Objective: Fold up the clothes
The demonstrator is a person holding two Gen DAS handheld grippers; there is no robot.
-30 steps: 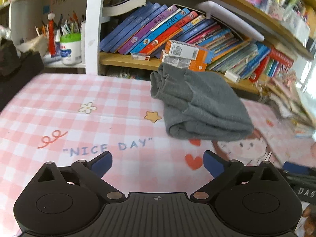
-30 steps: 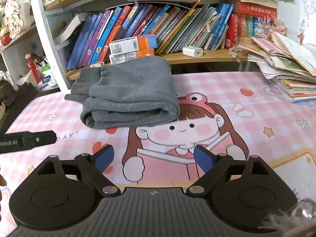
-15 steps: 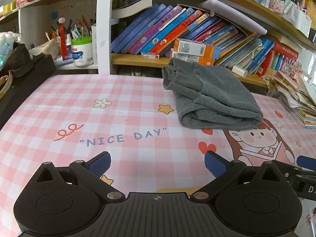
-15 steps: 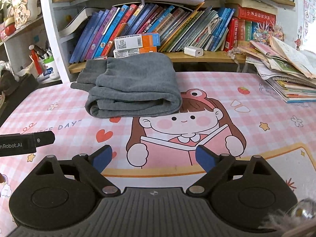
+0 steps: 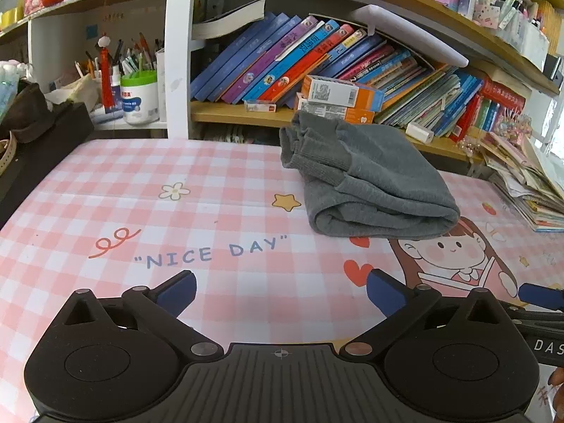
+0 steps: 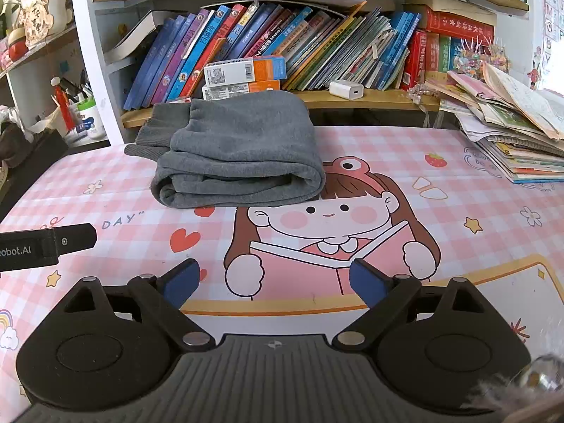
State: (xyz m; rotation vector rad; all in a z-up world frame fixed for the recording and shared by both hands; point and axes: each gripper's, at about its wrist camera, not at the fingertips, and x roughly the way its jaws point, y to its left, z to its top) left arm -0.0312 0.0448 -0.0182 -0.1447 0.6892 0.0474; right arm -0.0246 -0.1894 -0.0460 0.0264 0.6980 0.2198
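Note:
A grey garment (image 5: 366, 179) lies folded in a thick bundle on the pink checked table cover (image 5: 176, 211), near the bookshelf, with ribbed cuffs at its far left. In the right wrist view the same grey garment (image 6: 239, 151) sits ahead and slightly left. My left gripper (image 5: 281, 290) hangs open over the cover near the front, well short of the garment, nothing between its blue pads. My right gripper (image 6: 274, 282) is open too, above the cartoon girl print (image 6: 328, 225), apart from the garment.
A bookshelf with slanted books (image 6: 268, 42) and stacked boxes (image 6: 243, 70) runs right behind the garment. A pile of booklets (image 6: 511, 134) sits at the right edge. A black case (image 5: 38, 141) and pen cups (image 5: 139, 95) stand at the left.
Both grippers have drawn back toward the front of the table and away from the garment, which now looks farther off. Both stay open. The garment has not moved.

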